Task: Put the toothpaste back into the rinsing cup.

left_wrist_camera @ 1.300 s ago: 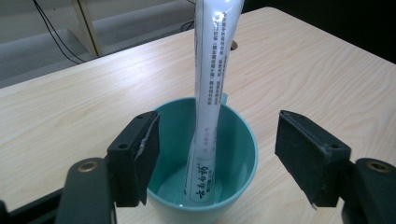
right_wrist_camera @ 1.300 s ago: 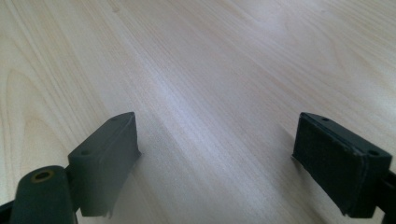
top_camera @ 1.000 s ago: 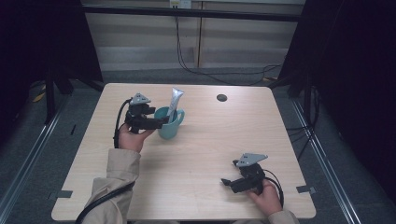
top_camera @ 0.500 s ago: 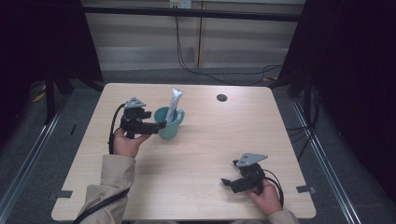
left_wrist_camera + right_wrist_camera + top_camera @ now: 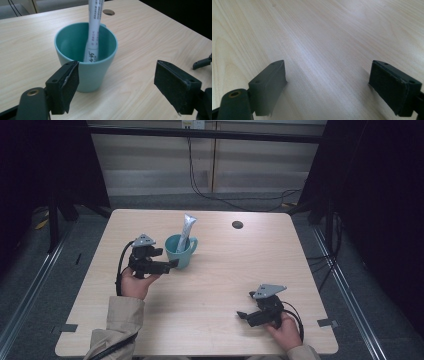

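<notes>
I see the wooden counter [image 5: 210, 285] carrying a teal mug [image 5: 178, 251] left of its middle, upright, with a white tube [image 5: 186, 230] leaning inside it and sticking out past the rim. My left claw [image 5: 167, 265] sits just beside the mug, jaws spread and just been opening, one pad at the mug's wall. My right claw [image 5: 243, 315] rests near the front edge, well apart, jaws spread over bare wood.

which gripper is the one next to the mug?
The left gripper, open, with its jaws reaching toward the teal mug that holds the white tube. The right gripper sits apart near the table's front edge, over bare wood.
</notes>
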The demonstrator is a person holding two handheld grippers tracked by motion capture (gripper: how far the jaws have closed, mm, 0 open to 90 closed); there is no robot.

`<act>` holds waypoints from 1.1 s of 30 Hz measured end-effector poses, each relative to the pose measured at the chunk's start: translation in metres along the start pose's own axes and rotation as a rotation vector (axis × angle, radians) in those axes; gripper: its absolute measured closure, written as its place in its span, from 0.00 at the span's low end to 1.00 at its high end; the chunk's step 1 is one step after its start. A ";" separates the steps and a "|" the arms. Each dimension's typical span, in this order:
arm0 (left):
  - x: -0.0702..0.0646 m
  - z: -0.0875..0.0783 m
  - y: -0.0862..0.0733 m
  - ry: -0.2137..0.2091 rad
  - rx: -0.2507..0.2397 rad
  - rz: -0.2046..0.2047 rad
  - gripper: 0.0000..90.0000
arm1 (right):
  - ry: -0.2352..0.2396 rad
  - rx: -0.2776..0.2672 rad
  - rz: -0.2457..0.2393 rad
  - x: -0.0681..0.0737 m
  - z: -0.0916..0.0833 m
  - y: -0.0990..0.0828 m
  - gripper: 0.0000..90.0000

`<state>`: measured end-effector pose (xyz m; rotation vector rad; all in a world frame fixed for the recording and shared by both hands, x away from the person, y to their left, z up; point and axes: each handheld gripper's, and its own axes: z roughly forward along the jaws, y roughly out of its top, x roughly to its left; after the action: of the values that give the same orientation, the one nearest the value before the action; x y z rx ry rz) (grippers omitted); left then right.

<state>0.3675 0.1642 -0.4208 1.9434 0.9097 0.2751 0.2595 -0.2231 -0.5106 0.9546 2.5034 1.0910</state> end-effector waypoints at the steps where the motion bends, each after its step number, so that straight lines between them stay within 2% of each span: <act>1: -0.001 0.000 -0.002 0.003 -0.001 0.002 0.23 | 0.000 0.000 0.000 0.000 0.000 0.000 0.15; 8: -0.006 -0.001 -0.016 -0.007 0.013 0.010 0.20 | 0.000 -0.001 -0.001 0.000 0.000 0.000 0.15; 12: -0.011 0.000 -0.025 -0.011 0.038 0.033 0.20 | 0.000 0.000 -0.001 0.000 0.000 0.000 0.15; 27: -0.020 0.014 -0.059 -0.031 0.085 0.023 0.19 | 0.000 0.000 0.000 0.000 0.000 0.000 0.15; 33: -0.022 0.019 -0.069 -0.032 0.107 0.033 0.19 | 0.000 -0.001 -0.002 0.000 0.000 0.000 0.15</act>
<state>0.3285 0.1560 -0.4844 2.0568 0.8878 0.2178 0.2596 -0.2232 -0.5107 0.9521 2.5031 1.0914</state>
